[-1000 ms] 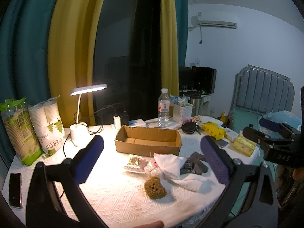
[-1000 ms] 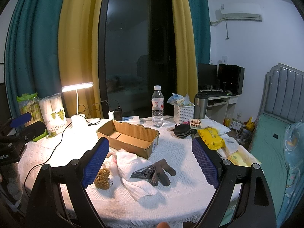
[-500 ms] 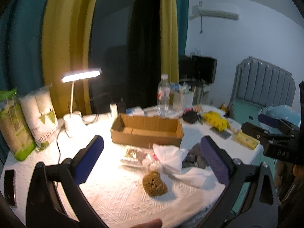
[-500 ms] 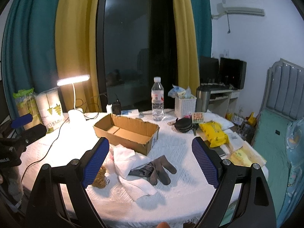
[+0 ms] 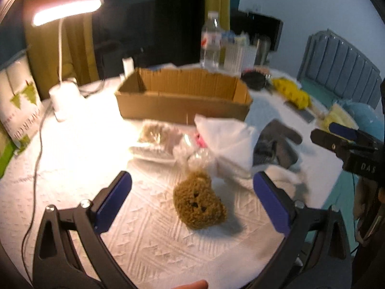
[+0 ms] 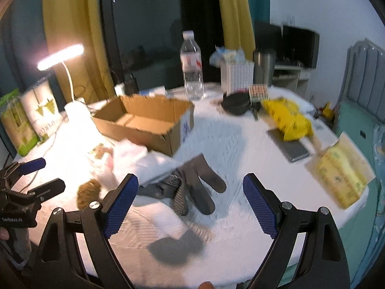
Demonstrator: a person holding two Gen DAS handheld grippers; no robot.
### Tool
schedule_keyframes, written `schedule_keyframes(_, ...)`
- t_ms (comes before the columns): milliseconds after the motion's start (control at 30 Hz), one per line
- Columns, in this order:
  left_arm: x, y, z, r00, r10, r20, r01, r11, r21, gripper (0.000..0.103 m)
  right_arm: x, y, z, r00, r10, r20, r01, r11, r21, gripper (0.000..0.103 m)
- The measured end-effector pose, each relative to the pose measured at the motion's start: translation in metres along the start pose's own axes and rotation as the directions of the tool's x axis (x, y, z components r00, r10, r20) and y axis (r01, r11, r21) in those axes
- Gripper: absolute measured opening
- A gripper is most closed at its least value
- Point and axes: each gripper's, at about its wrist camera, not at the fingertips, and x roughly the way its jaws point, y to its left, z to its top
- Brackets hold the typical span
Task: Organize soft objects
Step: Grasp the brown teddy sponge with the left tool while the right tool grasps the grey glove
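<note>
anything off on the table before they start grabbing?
Nothing spilled or broken. The soft items lie in a loose heap in front of the box: bear, white cloth, grey gloves. The box looks empty. Frames are motion-blurred.

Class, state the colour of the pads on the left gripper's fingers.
Blue, on black arms; the pads show best in the left wrist view.

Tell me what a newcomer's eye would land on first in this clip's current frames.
First the brown plush bear, lying on the white tablecloth between the fingers of the open left claw. Next the grey glove, lying ahead of the open right claw. Behind both stands the open cardboard box, with the lit desk lamp at far left.
</note>
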Motion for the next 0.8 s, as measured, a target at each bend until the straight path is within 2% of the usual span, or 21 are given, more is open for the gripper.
schedule_keyframes(100, 0.023, -0.001, -0.005, 0.998, 0.006, -0.058, -0.006, 1.000, -0.002, 0.099, 0.025, -0.006, -0.001, 0.999, 0.011, -0.047, -0.011, 1.000, 0.005, 0.091)
schedule_keyframes(167, 0.034, -0.001, -0.007, 0.995, 0.012, -0.094, -0.012, 1.000, -0.002, 0.091, 0.041, -0.010, -0.002, 0.997, 0.019, -0.068, -0.018, 1.000, 0.007, 0.091)
schedule_keyframes(267, 0.050, 0.001, -0.011, 0.990, 0.023, -0.138, -0.024, 1.000, -0.004, 0.088, 0.063, -0.014, -0.001, 0.995, 0.034, -0.096, -0.033, 0.999, 0.014, 0.091)
schedule_keyframes(367, 0.064, 0.005, -0.017, 0.983, 0.013, -0.182, -0.016, 1.000, -0.010, 0.070, 0.085, -0.015, 0.003, 0.991, 0.052, -0.123, -0.050, 0.999, 0.021, 0.091)
schedule_keyframes(433, 0.070, 0.007, -0.020, 0.978, -0.023, -0.207, 0.019, 1.000, -0.025, 0.058, 0.096, -0.014, 0.004, 0.988, 0.065, -0.141, -0.062, 0.998, 0.023, 0.091)
schedule_keyframes(500, 0.070, 0.007, -0.022, 0.977, -0.048, -0.206, 0.043, 0.999, -0.026, 0.051, 0.108, -0.010, 0.004, 0.982, 0.090, -0.167, -0.087, 0.996, 0.030, 0.090)
schedule_keyframes(533, 0.069, 0.006, -0.021, 0.978, -0.049, -0.203, 0.047, 0.999, -0.017, 0.048, 0.111, -0.008, 0.004, 0.980, 0.101, -0.174, -0.097, 0.995, 0.033, 0.087)
schedule_keyframes(600, 0.066, 0.005, -0.021, 0.979, -0.054, -0.198, 0.052, 0.999, -0.013, 0.046, 0.117, -0.005, 0.003, 0.972, 0.135, -0.190, -0.129, 0.991, 0.042, 0.061)
schedule_keyframes(667, 0.058, 0.006, -0.020, 0.981, -0.052, -0.184, 0.052, 0.999, -0.007, 0.043, 0.117, -0.003, 0.003, 0.962, 0.190, -0.194, -0.183, 0.982, 0.054, 0.042)
schedule_keyframes(800, 0.037, 0.011, -0.016, 0.989, -0.055, -0.138, 0.055, 0.998, -0.006, 0.043, 0.104, 0.005, 0.006, 0.974, 0.156, -0.165, -0.156, 0.988, 0.013, 0.031)
